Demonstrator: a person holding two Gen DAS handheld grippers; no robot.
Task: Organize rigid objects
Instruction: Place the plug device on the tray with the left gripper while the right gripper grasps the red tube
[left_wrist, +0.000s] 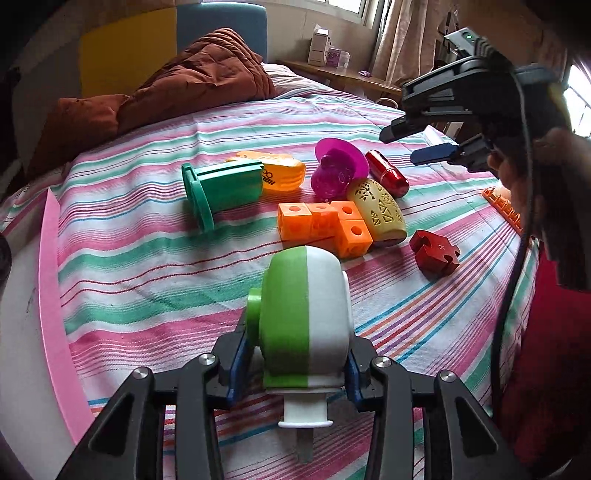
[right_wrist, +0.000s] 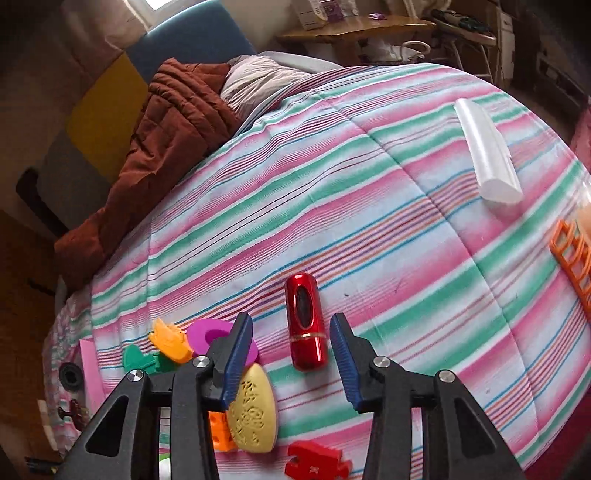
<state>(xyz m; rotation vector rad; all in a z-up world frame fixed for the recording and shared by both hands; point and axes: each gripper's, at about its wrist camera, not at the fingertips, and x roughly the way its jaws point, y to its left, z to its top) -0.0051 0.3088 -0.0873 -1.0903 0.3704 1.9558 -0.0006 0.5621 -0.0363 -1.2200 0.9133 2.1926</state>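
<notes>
My left gripper is shut on a green-and-white rounded object, held above the striped bed cover. A cluster of toys lies beyond it: a green flanged piece, an orange-yellow piece, a magenta cup shape, orange cubes, a yellow perforated shell, a red capsule and a red puzzle block. My right gripper is open and hovers over the red capsule, which lies between its fingers in view. It also shows in the left wrist view.
A brown quilt is bunched at the head of the bed. A white ribbed bar and an orange lattice piece lie on the right of the cover. A pink strip runs along the left edge. A wooden bedside table stands behind.
</notes>
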